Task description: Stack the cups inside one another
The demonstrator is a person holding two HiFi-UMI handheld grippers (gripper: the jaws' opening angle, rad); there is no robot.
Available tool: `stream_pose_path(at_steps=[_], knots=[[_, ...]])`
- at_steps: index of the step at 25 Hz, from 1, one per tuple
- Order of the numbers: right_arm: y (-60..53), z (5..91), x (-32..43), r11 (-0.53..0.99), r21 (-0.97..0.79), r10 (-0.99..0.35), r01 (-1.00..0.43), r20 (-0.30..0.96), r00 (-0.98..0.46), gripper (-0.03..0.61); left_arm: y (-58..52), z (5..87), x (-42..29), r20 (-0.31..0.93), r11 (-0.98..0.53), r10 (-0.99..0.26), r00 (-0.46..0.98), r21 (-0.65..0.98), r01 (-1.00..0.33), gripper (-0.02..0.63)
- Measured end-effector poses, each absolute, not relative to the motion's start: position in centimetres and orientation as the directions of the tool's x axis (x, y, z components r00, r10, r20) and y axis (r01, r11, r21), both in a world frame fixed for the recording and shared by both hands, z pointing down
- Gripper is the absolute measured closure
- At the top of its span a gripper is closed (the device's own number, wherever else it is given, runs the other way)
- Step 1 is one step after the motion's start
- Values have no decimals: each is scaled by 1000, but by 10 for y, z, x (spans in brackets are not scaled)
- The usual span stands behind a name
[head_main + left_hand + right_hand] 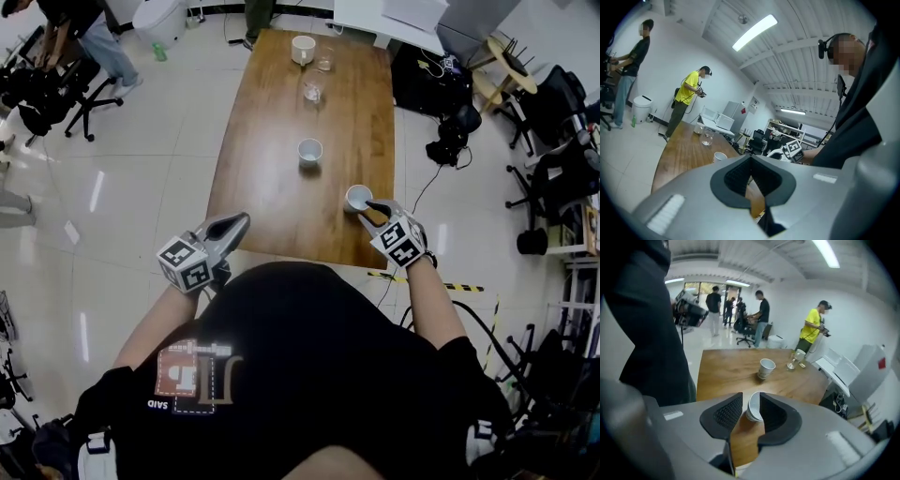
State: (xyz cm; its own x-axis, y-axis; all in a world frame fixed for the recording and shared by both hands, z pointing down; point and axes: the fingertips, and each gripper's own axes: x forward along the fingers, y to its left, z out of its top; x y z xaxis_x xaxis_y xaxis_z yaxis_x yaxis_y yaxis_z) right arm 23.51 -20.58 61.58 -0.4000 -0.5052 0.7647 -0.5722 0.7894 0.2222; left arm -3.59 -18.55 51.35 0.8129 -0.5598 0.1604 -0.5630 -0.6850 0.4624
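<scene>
A small white cup [358, 197] stands near the front right corner of the wooden table [272, 187]. My right gripper [373, 210] is open and tilts down around this cup. In the right gripper view the cup [753, 409] sits between the pads, with a sliver of table showing beside the left pad. A second white cup [309, 151] [766, 367] stands at mid-table. My left gripper [232, 228] [750, 161] is shut and empty, level, off the table's front left corner.
At the table's far end stand a white mug [303, 49] and two clear glasses [312, 91] [325, 61]. Black bags and cables [450, 131] lie right of the table. Office chairs [80, 94] and people stand at the left and back.
</scene>
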Motion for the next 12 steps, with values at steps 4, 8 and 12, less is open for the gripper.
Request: stream_pose_path(at_steps=[4, 8, 12], knots=[[-215, 658, 234, 885, 245, -377, -395, 875, -302, 442, -181, 515, -49, 165, -663, -587, 793, 465, -587, 612], [-212, 690, 235, 919, 228, -312, -321, 920, -237, 443, -173, 519, -70, 180, -625, -623, 762, 471, -622, 612], [-212, 703, 234, 928, 247, -307, -278, 930, -201, 499, -168, 523, -87, 200, -591, -648, 735, 477, -650, 612]])
